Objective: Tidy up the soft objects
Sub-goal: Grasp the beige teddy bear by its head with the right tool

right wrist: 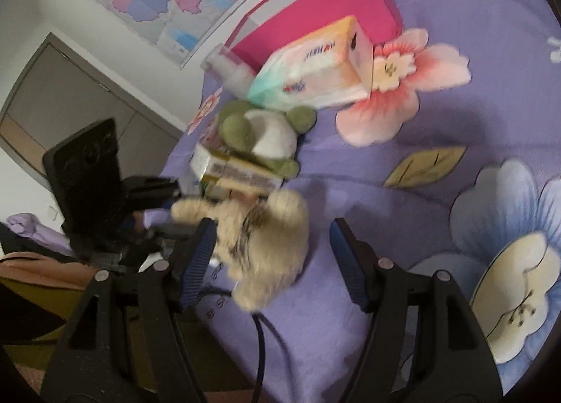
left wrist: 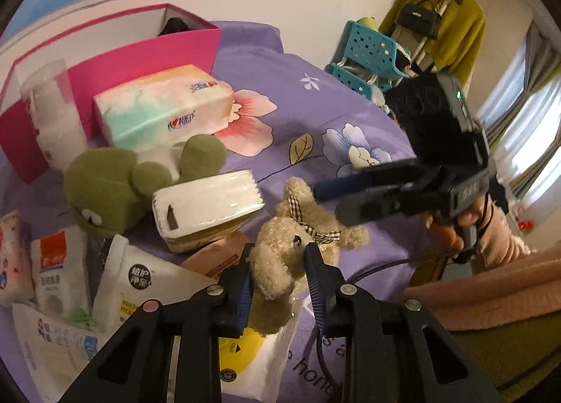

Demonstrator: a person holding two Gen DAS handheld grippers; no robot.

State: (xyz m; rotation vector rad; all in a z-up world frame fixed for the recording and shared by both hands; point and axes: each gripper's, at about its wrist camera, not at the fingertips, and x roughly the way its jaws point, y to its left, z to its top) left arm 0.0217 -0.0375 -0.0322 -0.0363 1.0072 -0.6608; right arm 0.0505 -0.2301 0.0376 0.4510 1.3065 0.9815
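Note:
A beige teddy bear (left wrist: 277,259) with a checked bow lies on the purple flowered bedsheet (left wrist: 315,112). My left gripper (left wrist: 279,249) is shut on its head, a blue pad pressing each side. In the right wrist view the bear (right wrist: 266,245) lies between the fingers of my right gripper (right wrist: 271,226), against the left pad and apart from the right one; that gripper is open. My right gripper (left wrist: 326,198) reaches in from the right above the bear, held by a hand. A green frog plush (left wrist: 105,185) lies behind the bear.
An open pink box (left wrist: 140,59) stands at the back left with a pastel tissue pack (left wrist: 164,112) in front of it. A white tissue brick (left wrist: 207,203) and several wipe packs (left wrist: 136,280) crowd the left. A blue basket rack (left wrist: 368,52) stands beyond the bed. A dark cable (right wrist: 259,350) runs under the bear.

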